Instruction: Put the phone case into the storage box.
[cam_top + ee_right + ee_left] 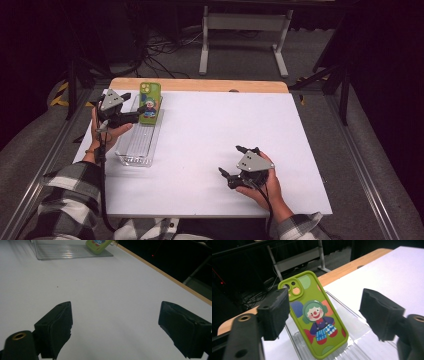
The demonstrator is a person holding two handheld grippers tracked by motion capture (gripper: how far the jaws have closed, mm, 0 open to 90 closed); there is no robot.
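Leaning in clear tray [136, 145], green phone case [149, 102], left gripper [140, 114] jaws spread beside it, right gripper [239, 161] jaws spread.

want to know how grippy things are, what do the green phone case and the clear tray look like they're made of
The green phone case looks like soft silicone or rubbery plastic: matte surface, thick rounded edges, a printed clown picture. That is a guess from the look.

The clear tray looks like hard transparent plastic, perhaps acrylic: see-through walls, glossy highlights and a ribbed floor. The case leans in it at its far end.
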